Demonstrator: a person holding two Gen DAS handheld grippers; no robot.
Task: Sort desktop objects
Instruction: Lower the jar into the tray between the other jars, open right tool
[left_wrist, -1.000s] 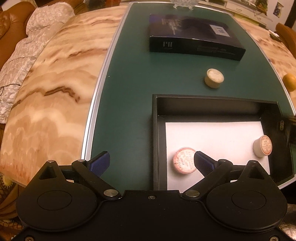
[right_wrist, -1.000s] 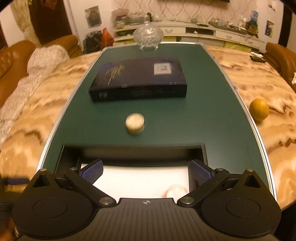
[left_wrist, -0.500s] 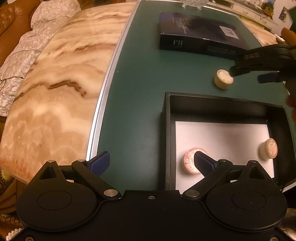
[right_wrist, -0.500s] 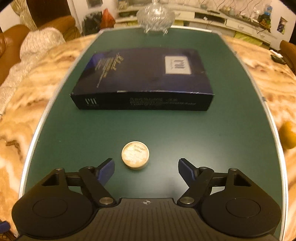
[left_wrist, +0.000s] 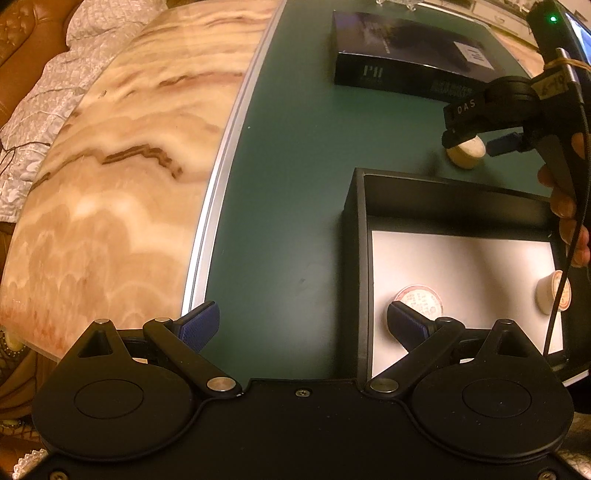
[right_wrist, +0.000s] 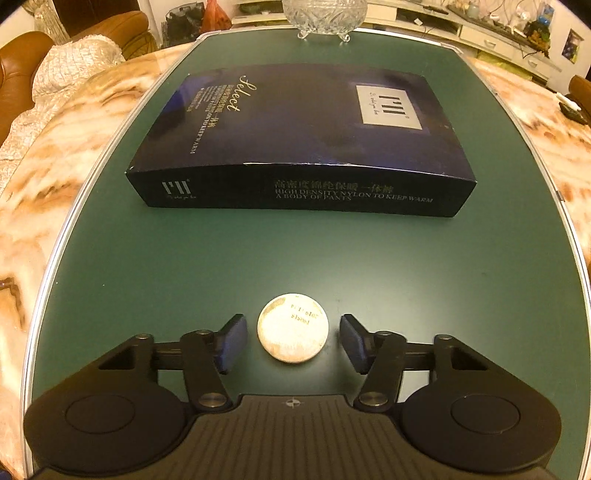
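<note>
On the green surface (right_wrist: 369, 258), just in front of the dark blue rectangular carton (right_wrist: 306, 140): small round cream tin (right_wrist: 293, 328) between right tongs (right_wrist: 291, 341), jaws closing, pads not touching yet. Left tongs (left_wrist: 301, 325) spread wide, empty, over the black tray's (left_wrist: 356, 258) rim.

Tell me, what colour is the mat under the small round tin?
Dark green mat, clearest in the right wrist view, beneath the tin.

Three small round tins in all: one (right_wrist: 293, 328) on the green counter (right_wrist: 258, 251), two (left_wrist: 419, 300) (left_wrist: 553, 291) inside the single black tray (left_wrist: 356, 258); one dark blue box (right_wrist: 306, 140); one glass bowl (right_wrist: 325, 13)
</note>
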